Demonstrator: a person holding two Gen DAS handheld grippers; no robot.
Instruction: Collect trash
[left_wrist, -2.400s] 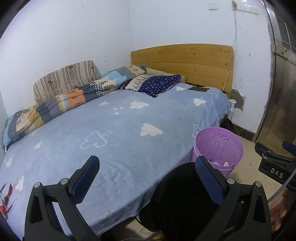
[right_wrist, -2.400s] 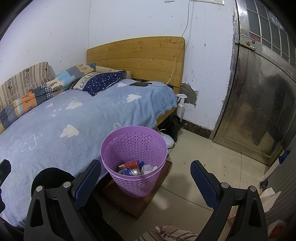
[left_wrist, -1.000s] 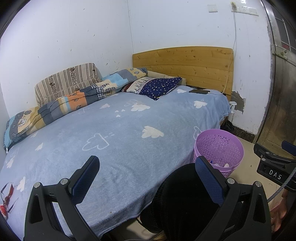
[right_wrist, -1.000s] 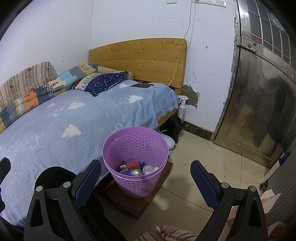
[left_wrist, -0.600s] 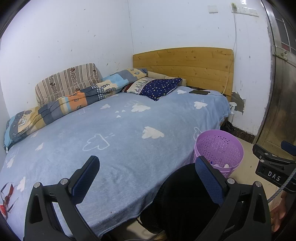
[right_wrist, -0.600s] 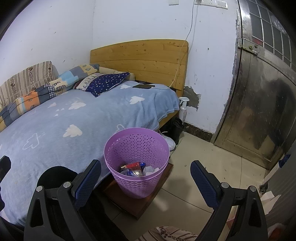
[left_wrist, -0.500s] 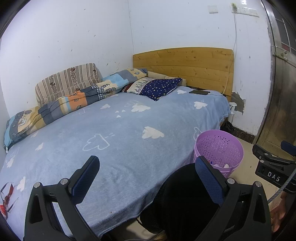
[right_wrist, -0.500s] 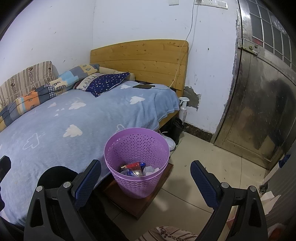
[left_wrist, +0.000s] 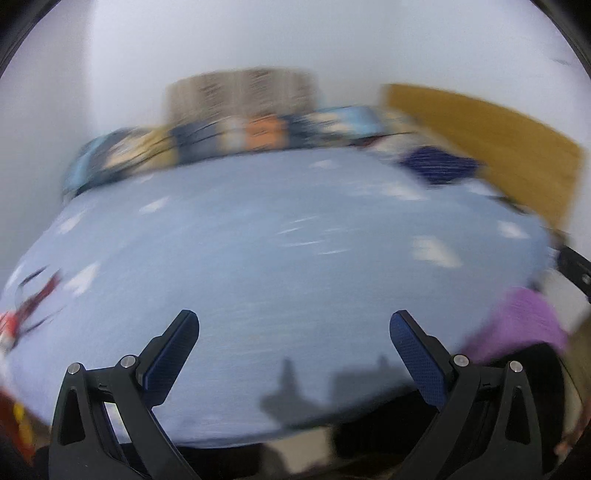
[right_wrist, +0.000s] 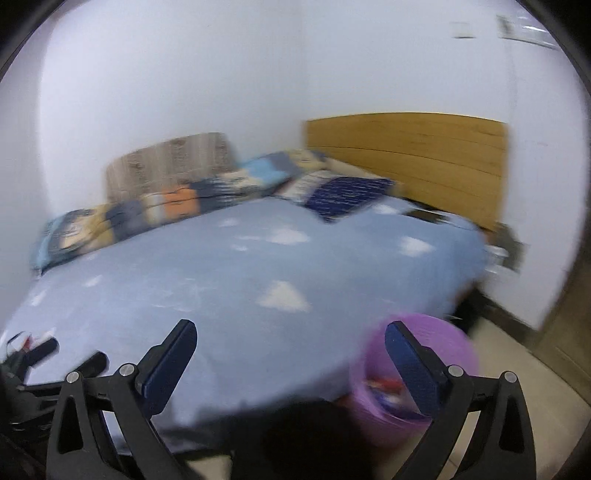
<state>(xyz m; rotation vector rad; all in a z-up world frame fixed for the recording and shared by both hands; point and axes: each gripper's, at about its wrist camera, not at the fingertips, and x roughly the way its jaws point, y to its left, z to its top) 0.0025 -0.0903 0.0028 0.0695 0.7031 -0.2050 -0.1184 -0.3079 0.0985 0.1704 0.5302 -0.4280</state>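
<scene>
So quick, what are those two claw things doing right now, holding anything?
Left gripper: open, holding nothing, over the blue bed cover.
Right gripper: open, holding nothing, purple basket beside its right finger.

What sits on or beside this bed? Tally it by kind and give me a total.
Purple basket: 1
Blue blanket: 1
Striped cushion: 1
Navy pillow: 1
Patchwork quilt roll: 1
Red-and-white scrap, too blurred to identify: 1
Total: 6
</scene>
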